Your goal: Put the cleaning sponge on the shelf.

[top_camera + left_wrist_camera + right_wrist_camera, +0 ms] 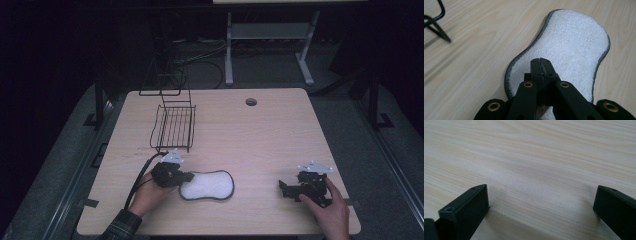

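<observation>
A white peanut-shaped pad with a grey edge (207,185) lies flat on the wooden table near its front. In the left gripper view the pad (571,50) stretches away from the jaws. My left gripper (189,176) is at the pad's left end, its tips (541,62) pressed together just over the near edge with nothing visible between them. My right gripper (283,187) rests low at the table's front right, well apart from the pad. Its jaws (541,202) stand wide apart over bare wood.
A black wire rack (173,125) stands behind the left gripper, and one of its legs (436,27) shows at the upper left of the left gripper view. A round cable hole (251,102) sits near the table's (250,140) far edge. Dark floor surrounds the table.
</observation>
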A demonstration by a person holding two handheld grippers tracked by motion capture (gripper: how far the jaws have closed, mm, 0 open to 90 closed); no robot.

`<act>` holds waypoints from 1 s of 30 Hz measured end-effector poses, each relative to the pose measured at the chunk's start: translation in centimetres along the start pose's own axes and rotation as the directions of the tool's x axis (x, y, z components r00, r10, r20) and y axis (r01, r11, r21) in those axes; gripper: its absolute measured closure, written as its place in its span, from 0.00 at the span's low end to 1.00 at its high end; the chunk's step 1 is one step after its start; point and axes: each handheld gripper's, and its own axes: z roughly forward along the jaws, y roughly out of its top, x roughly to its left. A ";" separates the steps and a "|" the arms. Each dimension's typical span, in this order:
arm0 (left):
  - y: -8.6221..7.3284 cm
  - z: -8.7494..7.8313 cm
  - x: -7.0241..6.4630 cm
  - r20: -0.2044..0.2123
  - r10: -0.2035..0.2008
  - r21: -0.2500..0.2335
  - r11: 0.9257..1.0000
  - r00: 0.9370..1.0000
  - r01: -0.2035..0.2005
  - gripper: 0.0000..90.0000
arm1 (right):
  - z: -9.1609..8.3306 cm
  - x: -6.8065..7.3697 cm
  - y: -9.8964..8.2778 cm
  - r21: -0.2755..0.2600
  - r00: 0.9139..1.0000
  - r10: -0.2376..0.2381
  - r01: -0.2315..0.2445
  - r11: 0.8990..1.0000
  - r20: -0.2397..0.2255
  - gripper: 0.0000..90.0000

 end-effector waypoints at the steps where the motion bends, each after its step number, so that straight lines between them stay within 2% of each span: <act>1: -0.2 -0.2 0.0 -0.005 -0.006 0.002 1.000 1.000 0.006 1.00 | 0.0 0.0 0.0 0.000 1.000 -0.001 0.001 1.000 0.000 0.00; 13: -2.8 -2.4 -0.5 -0.027 -0.050 -0.017 0.999 0.998 0.049 1.00 | 0.0 0.0 0.0 0.000 1.000 0.000 0.000 1.000 0.000 0.00; 22: -4.7 -3.9 -1.0 -0.043 -0.092 -0.038 0.995 0.995 0.091 1.00 | 0.0 0.0 0.0 0.000 1.000 0.000 0.000 1.000 0.000 0.00; 28: -4.6 -4.0 -1.0 -0.044 -0.082 -0.047 0.996 0.996 0.080 0.99 | 0.0 0.0 0.0 0.000 1.000 0.000 0.000 1.000 0.000 0.00; 30: -4.3 -4.1 -1.1 -0.039 -0.079 -0.056 0.995 0.996 0.076 0.94 | 0.0 0.0 0.0 0.000 1.000 0.000 0.000 1.000 0.000 0.00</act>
